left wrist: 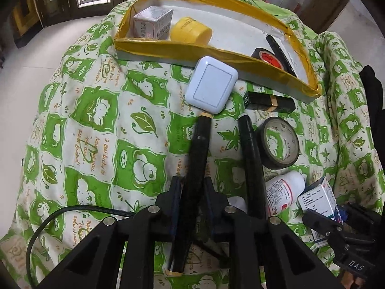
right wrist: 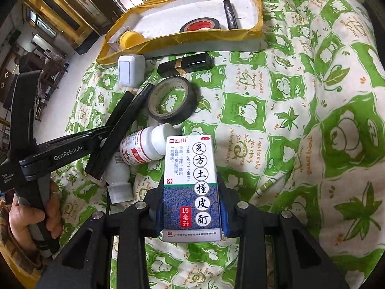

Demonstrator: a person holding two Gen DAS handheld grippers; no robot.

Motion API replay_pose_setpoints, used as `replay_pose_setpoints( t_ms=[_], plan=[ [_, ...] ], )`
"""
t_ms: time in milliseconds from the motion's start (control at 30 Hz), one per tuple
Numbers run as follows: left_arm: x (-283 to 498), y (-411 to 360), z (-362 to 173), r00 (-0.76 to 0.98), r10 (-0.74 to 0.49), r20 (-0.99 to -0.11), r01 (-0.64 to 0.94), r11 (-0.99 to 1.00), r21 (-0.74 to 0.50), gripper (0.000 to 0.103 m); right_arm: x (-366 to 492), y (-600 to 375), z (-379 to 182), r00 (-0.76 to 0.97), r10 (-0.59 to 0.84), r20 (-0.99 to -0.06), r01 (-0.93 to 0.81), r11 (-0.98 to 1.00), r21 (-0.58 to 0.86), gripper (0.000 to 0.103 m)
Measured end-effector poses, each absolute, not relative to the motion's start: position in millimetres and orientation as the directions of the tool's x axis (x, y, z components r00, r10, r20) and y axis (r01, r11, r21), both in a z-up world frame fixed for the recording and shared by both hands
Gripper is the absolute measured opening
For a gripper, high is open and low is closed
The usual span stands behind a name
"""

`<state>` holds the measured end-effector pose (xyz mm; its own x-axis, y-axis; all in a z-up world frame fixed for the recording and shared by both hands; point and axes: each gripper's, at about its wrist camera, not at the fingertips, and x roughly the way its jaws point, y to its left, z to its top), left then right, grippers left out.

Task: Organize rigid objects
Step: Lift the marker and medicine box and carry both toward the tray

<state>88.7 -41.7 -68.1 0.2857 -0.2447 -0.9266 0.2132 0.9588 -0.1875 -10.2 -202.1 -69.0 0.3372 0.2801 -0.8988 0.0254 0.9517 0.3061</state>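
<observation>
My left gripper is shut on a long black pen with gold bands, held over the bed; the pen's tip touches a white square case. My right gripper is shut on a white and blue medicine box. A yellow-taped tray holds a silver box, a yellow jar, a red-cored tape roll and a black marker. The tray also shows in the right wrist view. A second black pen lies beside the held one.
On the green patterned quilt lie a black lipstick tube, a black tape roll and a white medicine bottle. A second white bottle lies by the left gripper. A cable runs at lower left.
</observation>
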Motion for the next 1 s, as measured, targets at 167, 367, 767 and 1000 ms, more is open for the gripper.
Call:
replay_pose_setpoints(
  t_ms=[167, 367, 767, 1000],
  plan=[
    [81.6, -24.9, -56.4, 0.332, -0.276, -0.902, 0.213, 0.953, -0.214, 0.014, -11.0, -205.4, -65.2, 0.37, 0.293, -0.882, 0.028, 0.945, 0.326, 0.033],
    [77.3, -17.9, -46.4, 0.369, -0.31, -0.876, 0.213, 0.946, -0.245, 0.014, -11.5, -208.0, -60.1, 0.397, 0.299, -0.868, 0.028, 0.941, 0.338, 0.033],
    [66.2, -13.1, -26.9, 0.447, -0.312, -0.838, 0.247, 0.944, -0.22, 0.014, -13.7, -210.1, -54.1, 0.415, 0.311, -0.855, 0.013, 0.938, 0.348, 0.033],
    [64.9, -19.2, -24.2, 0.466, -0.298, -0.833, 0.258, 0.946, -0.194, 0.014, -13.0, -209.3, -53.0, 0.418, 0.313, -0.853, 0.011, 0.937, 0.349, 0.033]
  ],
)
